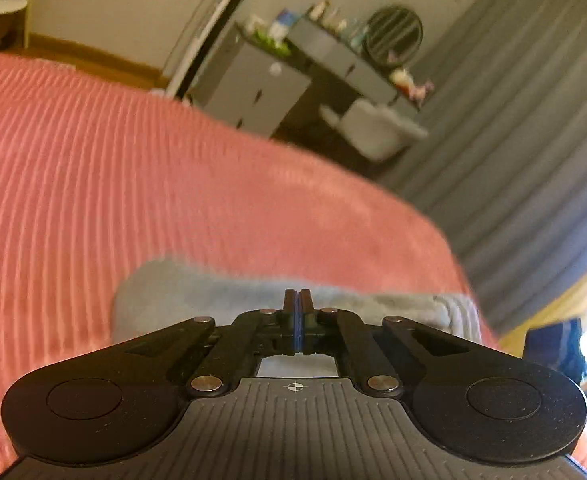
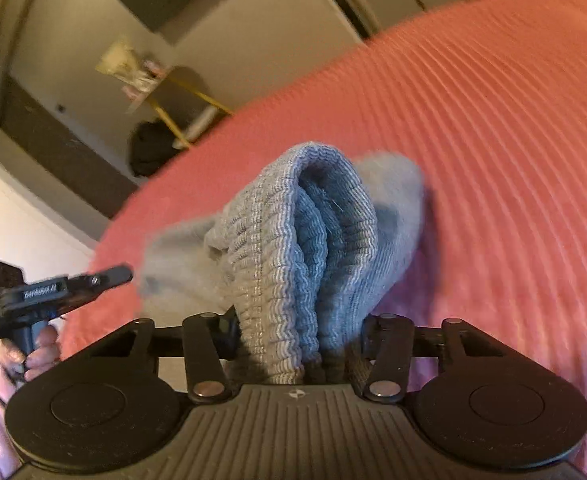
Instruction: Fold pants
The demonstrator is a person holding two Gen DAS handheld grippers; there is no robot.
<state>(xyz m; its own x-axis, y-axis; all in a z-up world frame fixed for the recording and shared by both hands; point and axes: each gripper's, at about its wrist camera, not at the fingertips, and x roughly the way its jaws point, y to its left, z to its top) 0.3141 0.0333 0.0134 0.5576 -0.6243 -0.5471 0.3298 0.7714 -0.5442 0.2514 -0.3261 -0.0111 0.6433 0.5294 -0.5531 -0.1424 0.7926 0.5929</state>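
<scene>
Grey pants (image 1: 173, 292) lie bunched on the pink ribbed bedspread (image 1: 133, 160), just beyond my left gripper (image 1: 297, 294). Its blue pads are pressed together with nothing between them. In the right wrist view the pants' thick ribbed waistband (image 2: 313, 208) stands up in folds, squeezed between the jaws of my right gripper (image 2: 299, 332). The cloth hides the fingertips. The rest of the pants trails to the left over the bedspread (image 2: 493, 120). The left gripper (image 2: 121, 274) also shows at the left edge, held by a hand (image 2: 37, 348) in a pale pink sleeve.
A grey dresser (image 1: 253, 88) with small items on top, a white chair (image 1: 373, 128) and grey curtains (image 1: 513, 120) stand beyond the bed's far edge. On the other side, a dark bag (image 2: 149, 148) and a yellow-legged stand (image 2: 181, 120) sit on the floor.
</scene>
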